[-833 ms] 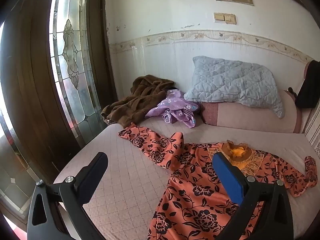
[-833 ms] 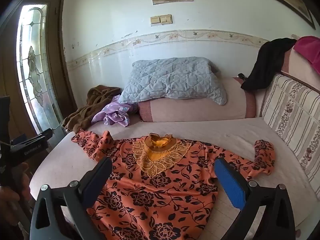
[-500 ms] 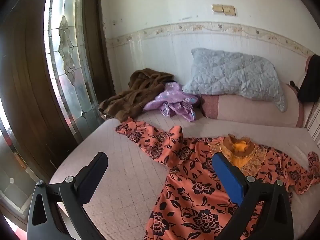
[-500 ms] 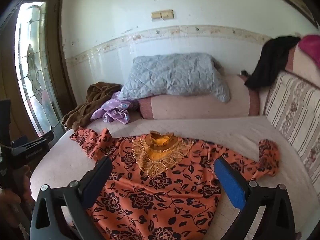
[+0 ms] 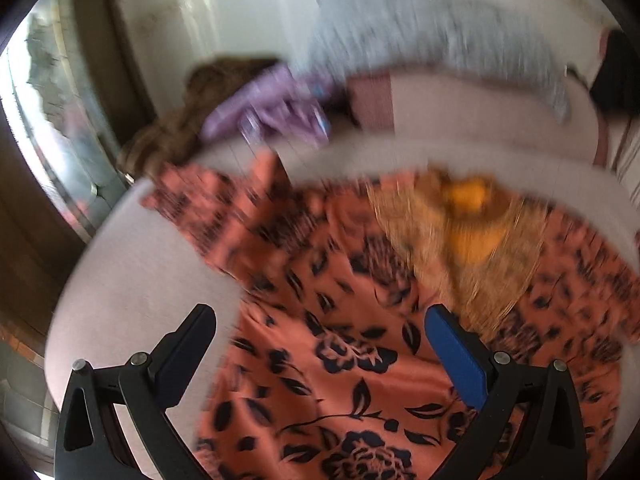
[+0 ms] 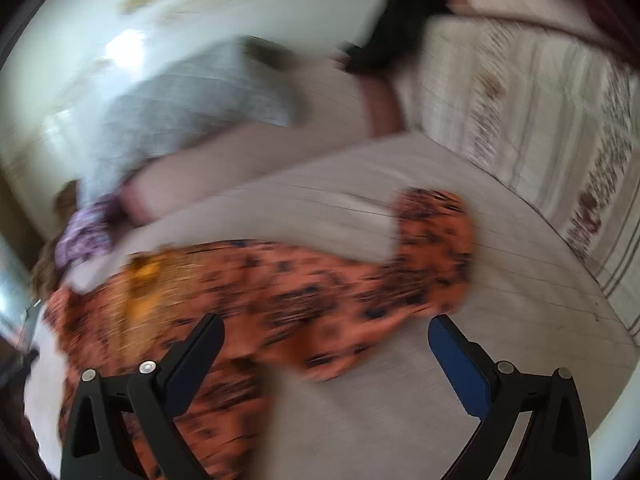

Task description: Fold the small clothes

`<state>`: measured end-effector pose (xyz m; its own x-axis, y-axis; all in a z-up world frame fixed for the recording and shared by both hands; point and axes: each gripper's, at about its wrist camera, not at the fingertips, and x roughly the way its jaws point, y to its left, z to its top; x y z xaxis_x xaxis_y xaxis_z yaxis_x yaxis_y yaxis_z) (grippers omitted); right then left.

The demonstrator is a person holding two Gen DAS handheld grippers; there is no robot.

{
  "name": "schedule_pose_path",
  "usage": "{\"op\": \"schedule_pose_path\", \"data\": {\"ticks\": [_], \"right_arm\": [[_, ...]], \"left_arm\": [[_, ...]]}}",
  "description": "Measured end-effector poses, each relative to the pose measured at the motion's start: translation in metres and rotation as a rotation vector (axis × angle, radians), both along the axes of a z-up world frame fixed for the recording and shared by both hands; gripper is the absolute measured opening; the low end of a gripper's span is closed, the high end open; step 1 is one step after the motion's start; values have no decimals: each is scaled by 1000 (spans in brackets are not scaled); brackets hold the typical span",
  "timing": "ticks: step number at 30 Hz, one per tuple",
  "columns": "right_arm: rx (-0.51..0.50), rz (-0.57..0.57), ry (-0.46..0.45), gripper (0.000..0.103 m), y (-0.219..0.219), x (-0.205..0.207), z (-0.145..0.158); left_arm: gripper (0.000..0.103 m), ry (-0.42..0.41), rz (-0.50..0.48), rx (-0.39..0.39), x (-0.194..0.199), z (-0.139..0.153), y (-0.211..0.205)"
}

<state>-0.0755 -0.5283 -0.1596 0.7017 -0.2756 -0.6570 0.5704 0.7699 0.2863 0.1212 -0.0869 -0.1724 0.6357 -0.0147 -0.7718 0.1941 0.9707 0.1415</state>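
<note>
An orange dress with black flowers lies spread flat on the bed, its yellow-gold collar toward the pillows. My left gripper is open and empty, hovering over the dress's left side below its left sleeve. In the right wrist view the dress runs to its right sleeve. My right gripper is open and empty above the sleeve's lower edge. Both views are motion-blurred.
The dress lies on a pale quilted bed. A grey pillow, a purple garment and a brown garment lie at the head. A striped cushion lines the right side. A glass door stands at left.
Both grippers have dropped closer to the dress and tilted downward. The right gripper has swung right toward the right sleeve. The dress has not moved.
</note>
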Motion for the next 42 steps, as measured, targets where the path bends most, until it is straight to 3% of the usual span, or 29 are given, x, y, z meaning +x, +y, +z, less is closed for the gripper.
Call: {"op": "schedule_pose_path", "data": {"ticks": [4,5,8,11,13,14,15,16,17,18,20,24,26,31,32,34,36,39,42], "right_arm": [[109,-65,110,103,-85,21,-28],[106,-89,169,103,-89,19,-25],[135,-156,247,103,-127,48,-39],[149,-240,405,101,-153,75,-69],[207,-253,452,79,-161,80,-96],[255,-269,474,76,-152,81,-105],[231,-295,425,62,-149,75,-99],[224,-300,390,41,-144,71,-91],[260,-270,328,11,-140,67,-82],[298,-252,257,10,-135,62,-72],[256,-197,158,10,-112,58,-37],[154,-11,-22,10,-43,65,52],[168,96,-107,10,-6,86,89],[216,368,-242,11,113,136,152],[240,421,-255,11,138,148,157],[256,500,-254,14,184,153,131],[279,583,-201,17,237,182,119],[390,688,-109,31,294,209,93],[484,714,-76,33,325,227,78]], "left_arm": [[103,152,-28,59,20,-58,-18],[103,197,-42,74,22,-72,-21],[103,179,-23,-8,21,-77,-6],[103,185,-1,-97,17,-81,5],[103,141,-9,-89,8,-82,6],[103,139,-10,-86,4,-82,6],[103,140,-12,-87,1,-81,7],[103,157,-20,-90,0,-80,8],[103,171,-28,-75,4,-84,12],[103,214,-41,-55,11,-83,13],[103,270,-63,-57,19,-72,20],[103,106,30,-88,23,-32,58],[103,20,87,-72,24,-13,81],[103,-52,265,21,42,-3,140],[103,-43,297,23,44,-3,151],[103,-29,354,18,47,-5,174],[103,-38,388,20,46,-7,191],[103,-51,395,38,48,-10,202],[103,-53,371,45,55,-16,198]]}}
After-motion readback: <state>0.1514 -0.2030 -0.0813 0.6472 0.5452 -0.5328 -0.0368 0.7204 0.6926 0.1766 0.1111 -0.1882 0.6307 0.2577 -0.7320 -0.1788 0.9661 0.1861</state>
